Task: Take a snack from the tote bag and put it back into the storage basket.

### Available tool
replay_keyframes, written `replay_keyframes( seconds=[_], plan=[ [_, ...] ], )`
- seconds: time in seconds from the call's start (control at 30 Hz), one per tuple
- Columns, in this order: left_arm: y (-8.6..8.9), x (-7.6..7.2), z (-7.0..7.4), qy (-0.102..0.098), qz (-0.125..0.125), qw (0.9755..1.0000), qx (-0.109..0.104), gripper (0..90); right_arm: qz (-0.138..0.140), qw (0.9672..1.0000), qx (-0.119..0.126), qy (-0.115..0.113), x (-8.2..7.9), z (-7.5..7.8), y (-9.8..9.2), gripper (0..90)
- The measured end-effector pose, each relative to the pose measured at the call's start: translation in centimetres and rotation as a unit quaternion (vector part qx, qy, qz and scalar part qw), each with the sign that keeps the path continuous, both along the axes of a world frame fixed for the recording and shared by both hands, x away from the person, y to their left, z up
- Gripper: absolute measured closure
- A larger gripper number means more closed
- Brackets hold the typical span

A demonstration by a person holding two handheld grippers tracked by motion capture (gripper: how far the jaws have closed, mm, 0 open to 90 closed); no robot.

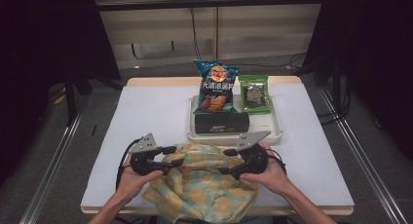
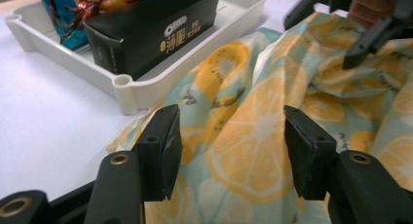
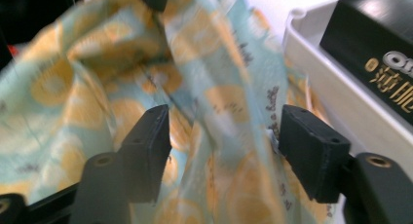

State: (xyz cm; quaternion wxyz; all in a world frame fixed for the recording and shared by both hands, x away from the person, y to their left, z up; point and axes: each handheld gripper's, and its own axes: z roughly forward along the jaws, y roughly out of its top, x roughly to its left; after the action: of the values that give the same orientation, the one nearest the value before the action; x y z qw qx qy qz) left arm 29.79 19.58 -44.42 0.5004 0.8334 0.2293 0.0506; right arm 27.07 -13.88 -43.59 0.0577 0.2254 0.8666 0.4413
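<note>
A blue crisp bag (image 1: pixel 214 86), green snack packet (image 1: pixel 255 94) and black carton (image 1: pixel 221 122) are being held in the white plastic tray (image 1: pixel 277 128), while the lemon-print cloth bag (image 1: pixel 204 185) is being straddled by the open left claw (image 1: pixel 178 157) and open right claw (image 1: pixel 225 161).

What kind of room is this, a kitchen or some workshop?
Most likely a lab or recording setup, not a kitchen: dark curtains flank the white-covered table, metal floor rails run alongside, and cables hang behind.

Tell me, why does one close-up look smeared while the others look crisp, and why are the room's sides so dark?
Right gripper view: the lemon-print cloth is motion-blurred. Left gripper view: sharp on the cloth and black box. High view: light falls on the white table; both sides stay black.
</note>
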Motion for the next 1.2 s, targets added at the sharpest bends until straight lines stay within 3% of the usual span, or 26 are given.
replay_keyframes(
  seconds=[0.03,0.07,0.13,0.23,0.33,0.47,0.63,0.87,1.2],
  plan=[
    [0.0,0.0,0.0,0.000,0.000,1.0000,0.000,44.1,0.003,1.0000,-0.007,-0.001,-0.1,-0.2,0.1,36.7],
    [0.1,0.0,-0.2,-0.002,0.000,0.9999,0.013,44.3,0.003,0.9999,-0.016,-0.005,-0.2,-0.5,0.3,39.6],
    [0.2,-0.1,-0.4,0.001,-0.001,0.9999,0.012,52.4,-0.001,0.9997,-0.022,-0.008,-0.2,-0.6,0.3,52.7],
    [0.3,-0.1,-0.6,0.007,-0.015,0.9998,0.012,63.4,-0.004,1.0000,0.000,-0.001,0.2,-0.3,-0.3,75.8],
    [0.1,-0.1,-0.7,0.008,-0.026,0.9994,0.021,70.0,-0.011,0.9998,0.016,0.000,0.8,0.1,-0.7,87.3],
    [0.2,0.1,-0.7,0.013,-0.023,0.9994,0.020,77.8,-0.037,0.9992,0.016,-0.010,2.1,0.3,-0.6,89.2],
    [0.1,0.1,-0.8,0.014,-0.029,0.9991,0.028,82.8,-0.059,0.9981,0.016,0.001,4.0,-0.7,-0.6,89.0],
    [0.2,0.4,-0.8,0.021,-0.034,0.9988,0.028,86.8,-0.077,0.9970,0.008,0.011,4.5,-2.3,-0.4,88.4],
    [0.5,1.1,-1.0,0.024,-0.017,0.9994,0.018,85.5,-0.054,0.9977,-0.022,0.033,4.3,-4.2,0.4,88.5]
  ],
)
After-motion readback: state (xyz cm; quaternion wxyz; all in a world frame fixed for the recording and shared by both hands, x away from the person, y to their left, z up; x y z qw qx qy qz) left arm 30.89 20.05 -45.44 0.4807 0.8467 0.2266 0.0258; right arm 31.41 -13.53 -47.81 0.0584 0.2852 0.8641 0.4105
